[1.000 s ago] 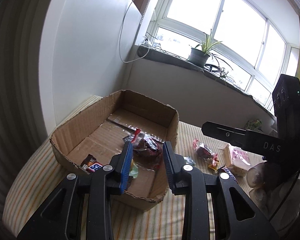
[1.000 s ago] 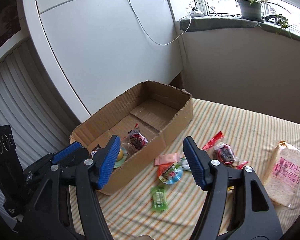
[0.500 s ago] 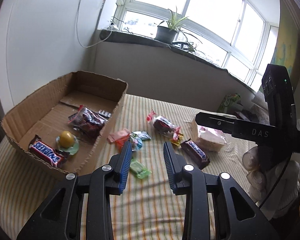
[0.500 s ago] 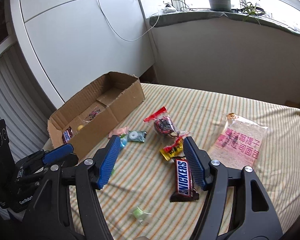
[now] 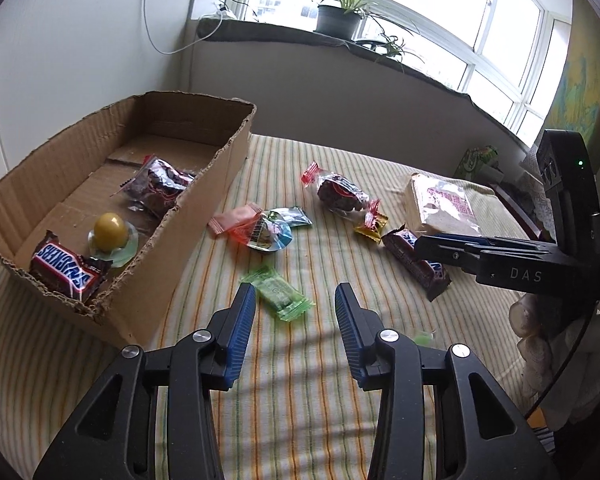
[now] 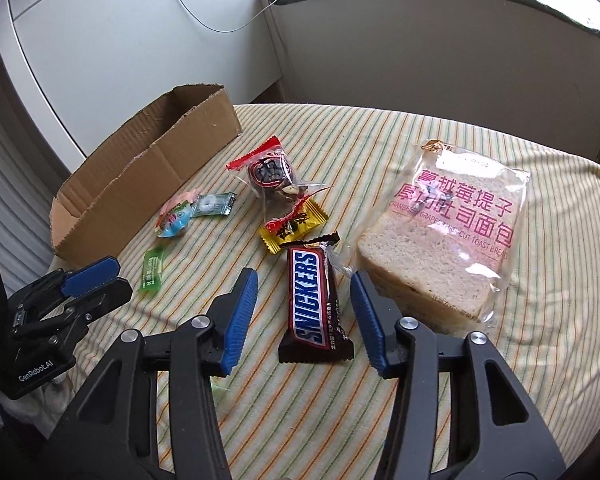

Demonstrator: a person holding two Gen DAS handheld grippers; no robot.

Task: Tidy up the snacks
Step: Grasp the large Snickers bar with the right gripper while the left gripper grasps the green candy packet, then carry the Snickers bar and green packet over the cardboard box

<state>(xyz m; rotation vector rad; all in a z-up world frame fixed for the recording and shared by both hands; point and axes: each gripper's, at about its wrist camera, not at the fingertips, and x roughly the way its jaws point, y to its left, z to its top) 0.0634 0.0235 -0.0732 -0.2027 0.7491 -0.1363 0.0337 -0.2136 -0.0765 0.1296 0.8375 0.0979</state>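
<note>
A cardboard box [image 5: 204, 200] on the striped table holds a Snickers bar [image 5: 66, 270], a yellow ball candy [image 5: 109, 232] and a dark wrapped cake [image 5: 160, 186]. My left gripper [image 5: 296, 300] is open and empty, just behind a green candy [image 5: 282, 294]. My right gripper [image 6: 304, 284] is open, its fingers on either side of a second Snickers bar [image 6: 314, 304] lying on the table, not touching it. That bar also shows in the left wrist view [image 5: 414, 262].
Loose on the table: a bag of toast bread [image 6: 444, 236], a red-ended cake [image 6: 272, 174], a yellow candy [image 6: 292, 226], a pink and blue packet [image 6: 176, 216], a silver packet [image 6: 214, 205]. A wall and a windowsill with a plant [image 5: 340, 12] stand behind.
My left gripper has swung from above the box out to the table by the green candy and opened wider. My right gripper has moved right and down over the Snickers bar.
</note>
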